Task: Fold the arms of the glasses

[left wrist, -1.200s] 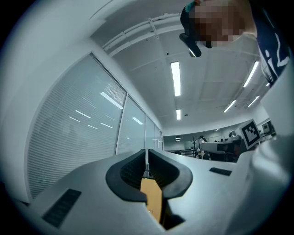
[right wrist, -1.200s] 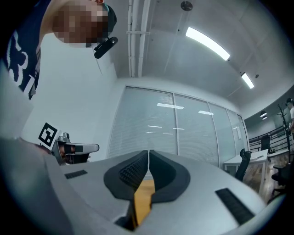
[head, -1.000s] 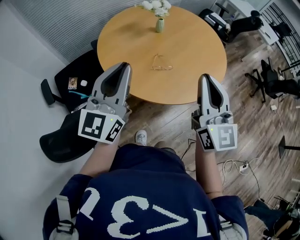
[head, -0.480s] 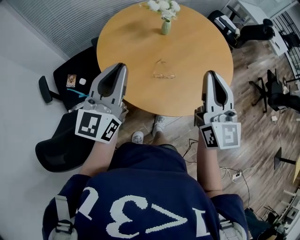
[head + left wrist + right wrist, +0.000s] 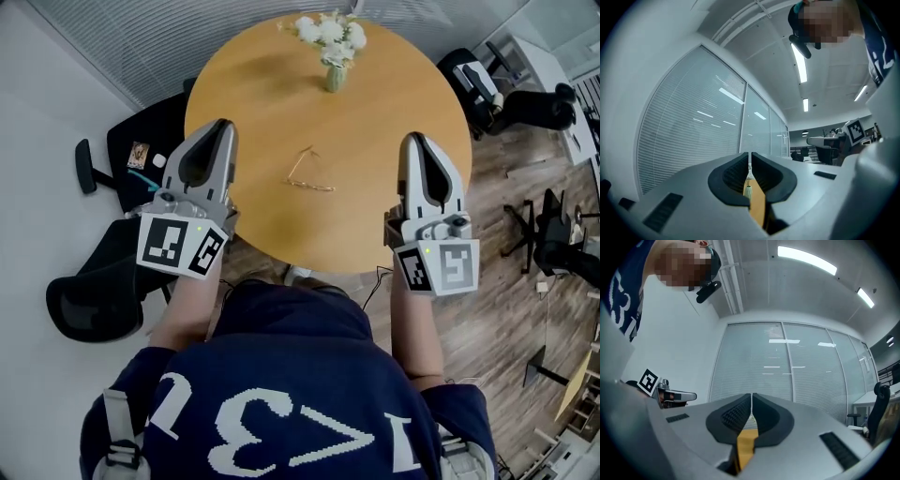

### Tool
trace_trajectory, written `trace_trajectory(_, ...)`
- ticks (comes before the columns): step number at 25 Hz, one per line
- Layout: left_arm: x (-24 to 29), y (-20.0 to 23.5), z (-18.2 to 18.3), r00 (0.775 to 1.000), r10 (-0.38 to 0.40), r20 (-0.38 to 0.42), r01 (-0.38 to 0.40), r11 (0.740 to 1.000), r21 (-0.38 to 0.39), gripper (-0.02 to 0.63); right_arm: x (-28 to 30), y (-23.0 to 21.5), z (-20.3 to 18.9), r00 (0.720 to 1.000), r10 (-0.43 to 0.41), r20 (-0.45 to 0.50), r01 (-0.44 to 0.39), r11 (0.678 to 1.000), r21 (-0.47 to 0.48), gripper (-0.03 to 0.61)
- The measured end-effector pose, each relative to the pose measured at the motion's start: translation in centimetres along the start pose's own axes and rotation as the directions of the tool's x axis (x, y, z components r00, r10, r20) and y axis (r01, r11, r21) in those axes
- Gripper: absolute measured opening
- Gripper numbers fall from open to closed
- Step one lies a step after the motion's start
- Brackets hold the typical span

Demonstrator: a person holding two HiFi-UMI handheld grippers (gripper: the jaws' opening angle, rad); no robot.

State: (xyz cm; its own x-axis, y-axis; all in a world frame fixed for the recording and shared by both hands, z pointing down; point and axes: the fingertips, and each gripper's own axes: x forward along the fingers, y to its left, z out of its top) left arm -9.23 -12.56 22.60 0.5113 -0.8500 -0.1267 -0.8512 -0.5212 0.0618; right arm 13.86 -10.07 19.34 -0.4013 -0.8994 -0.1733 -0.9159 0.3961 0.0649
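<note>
A pair of thin-framed glasses (image 5: 307, 172) lies with its arms spread on the round wooden table (image 5: 394, 103), near the middle. My left gripper (image 5: 216, 131) hangs over the table's left edge, to the left of the glasses, jaws shut and empty. To their right my right gripper (image 5: 419, 145) is held above the table, also shut with nothing in it. Both point toward the far side. In the left gripper view the jaws (image 5: 749, 161) meet, with a sliver of table between them; the right gripper view shows the same (image 5: 752, 404).
A small vase of white flowers (image 5: 334, 56) stands at the table's far side. A black office chair (image 5: 89, 291) sits at the left, with a black seat (image 5: 145, 141) carrying small items behind it. More chairs (image 5: 525, 103) stand at the right on the wooden floor.
Both grippers have moved forward from the near edge to over the table, flanking the glasses. The jaws stayed shut.
</note>
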Motion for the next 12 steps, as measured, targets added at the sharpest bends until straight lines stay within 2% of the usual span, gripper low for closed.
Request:
trace_trajectory(4,1.4,-0.5,-0.6,0.999,0.029,-0.042,-0.030,1.000,-0.006,0.031,1.4,-2.1,-0.9,0.999,0.032,-0.010,-0.032,0.999,0.044,0.031)
trace_trajectory(12,3.1,-1.1,-4.2,0.990,-0.003,-0.139,-0.004,0.999,-0.051,0.031,3.4,-2.8,-3.2,0.997,0.054,-0.048,-0.050,0.995,0.084,0.031)
